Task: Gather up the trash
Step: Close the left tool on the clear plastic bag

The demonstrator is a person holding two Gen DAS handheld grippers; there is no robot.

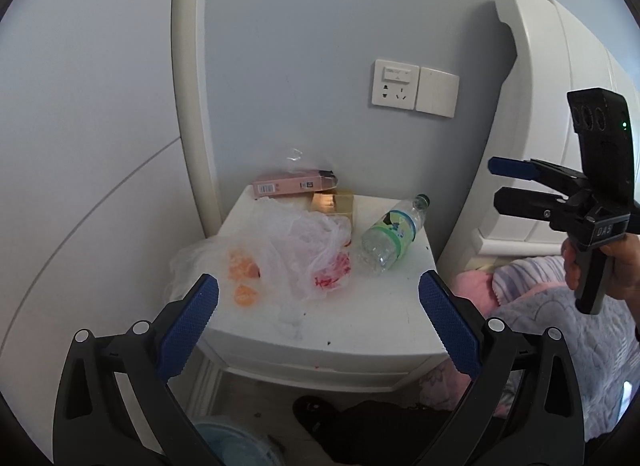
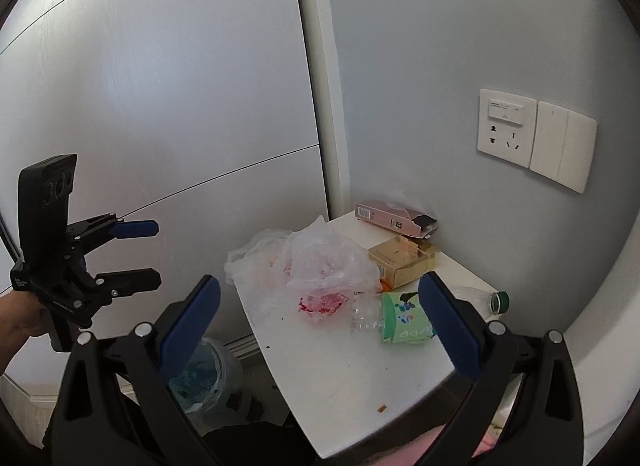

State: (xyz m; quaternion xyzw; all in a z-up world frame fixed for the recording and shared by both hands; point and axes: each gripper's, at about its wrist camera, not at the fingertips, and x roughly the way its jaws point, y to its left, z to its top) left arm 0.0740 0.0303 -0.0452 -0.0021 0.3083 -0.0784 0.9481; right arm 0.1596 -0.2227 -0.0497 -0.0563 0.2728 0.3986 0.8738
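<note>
The bench [image 1: 360, 326] is smooth, matt white, speckled with crumbs. On it, the thin plastic bag [image 1: 296, 238] is crinkled and translucent; at its 3 o'clock the clear plastic bottle [image 1: 390, 236] has a glossy green label. At 12 o'clock lie a pink cardboard box [image 1: 292, 185] and a shiny gold carton [image 1: 334, 203]. Both tools are matt black plastic with ribbed blue pads [image 1: 188, 330].

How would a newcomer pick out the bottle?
Find the white nightstand under the wall socket. On its right side lies the bottle, tipped over beside the crumpled bag: clear plastic, green label, dark green cap.
</note>
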